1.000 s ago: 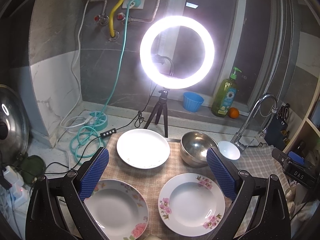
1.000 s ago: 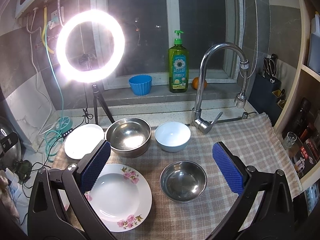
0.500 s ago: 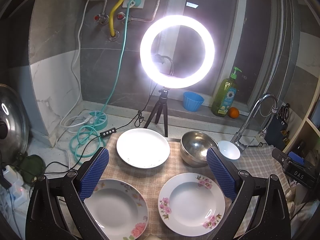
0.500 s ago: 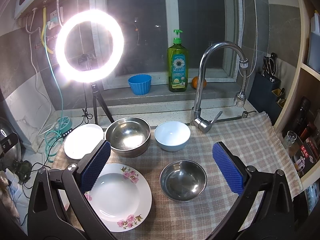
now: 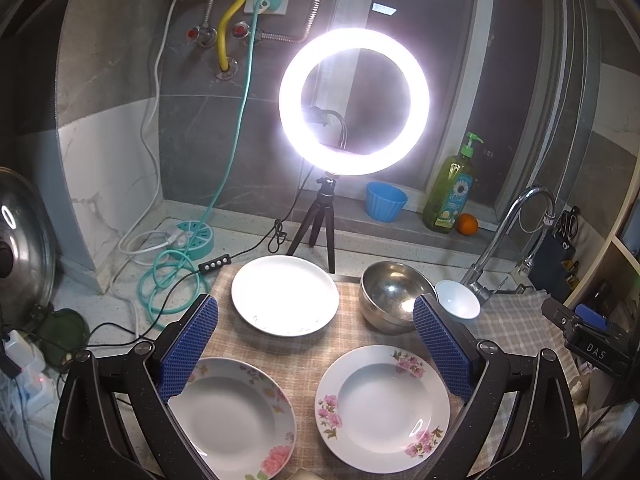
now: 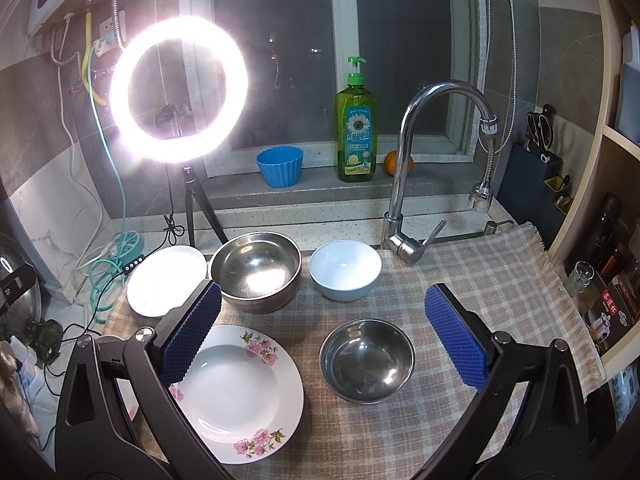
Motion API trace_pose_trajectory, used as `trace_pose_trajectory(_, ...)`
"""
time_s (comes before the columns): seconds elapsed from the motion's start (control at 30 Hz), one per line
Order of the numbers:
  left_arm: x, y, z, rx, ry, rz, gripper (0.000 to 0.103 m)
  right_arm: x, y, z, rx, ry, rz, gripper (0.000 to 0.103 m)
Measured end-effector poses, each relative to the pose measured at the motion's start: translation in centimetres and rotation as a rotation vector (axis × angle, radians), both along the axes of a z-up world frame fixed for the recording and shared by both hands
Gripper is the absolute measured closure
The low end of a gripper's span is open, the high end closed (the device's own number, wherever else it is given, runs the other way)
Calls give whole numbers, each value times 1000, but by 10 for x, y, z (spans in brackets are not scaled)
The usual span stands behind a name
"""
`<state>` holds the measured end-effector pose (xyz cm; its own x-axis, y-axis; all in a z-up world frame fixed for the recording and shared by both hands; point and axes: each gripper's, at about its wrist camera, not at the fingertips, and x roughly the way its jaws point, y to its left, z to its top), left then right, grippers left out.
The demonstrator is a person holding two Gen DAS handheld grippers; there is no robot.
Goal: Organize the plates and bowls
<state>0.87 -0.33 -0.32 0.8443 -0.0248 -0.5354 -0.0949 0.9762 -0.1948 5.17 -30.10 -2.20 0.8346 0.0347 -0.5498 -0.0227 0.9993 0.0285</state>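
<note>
My left gripper (image 5: 316, 312) hangs open above the checked cloth (image 5: 352, 336), nothing between its blue pads. Below it lie two flowered deep plates, one at the left (image 5: 232, 416) and one at the right (image 5: 384, 404). Behind them sit a plain white plate (image 5: 285, 294), a large steel bowl (image 5: 394, 298) and a white bowl (image 5: 457, 299). My right gripper (image 6: 320, 300) is open too, over the flowered plate (image 6: 240, 392) and a small steel bowl (image 6: 367, 360). Farther back stand the large steel bowl (image 6: 256, 270), the white bowl (image 6: 345, 269) and the plain plate (image 6: 166, 280).
A lit ring light on a tripod (image 5: 354, 100) stands behind the plates. A tap (image 6: 404, 184) rises at the back right. On the sill are a blue cup (image 6: 280, 166), a soap bottle (image 6: 356, 128) and an orange (image 6: 394, 162). Cables (image 5: 168, 276) lie at the left; a pot lid (image 5: 24, 236) leans there.
</note>
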Motion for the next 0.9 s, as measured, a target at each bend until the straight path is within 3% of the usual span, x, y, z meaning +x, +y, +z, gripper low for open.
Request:
trace_pose_trajectory(0.53,7,-3,-6,2,24,-19,5,6,-3,-12,-7,32,0,0)
trace_pose_trajectory(0.83,19,6,-29,-30,107,-49,6,9,-24,-34,32,112,6,0)
trace_pose_trajectory(0.9,22,7,-36,-33,131,-64,11,9,-30,-41,35,133,0,0)
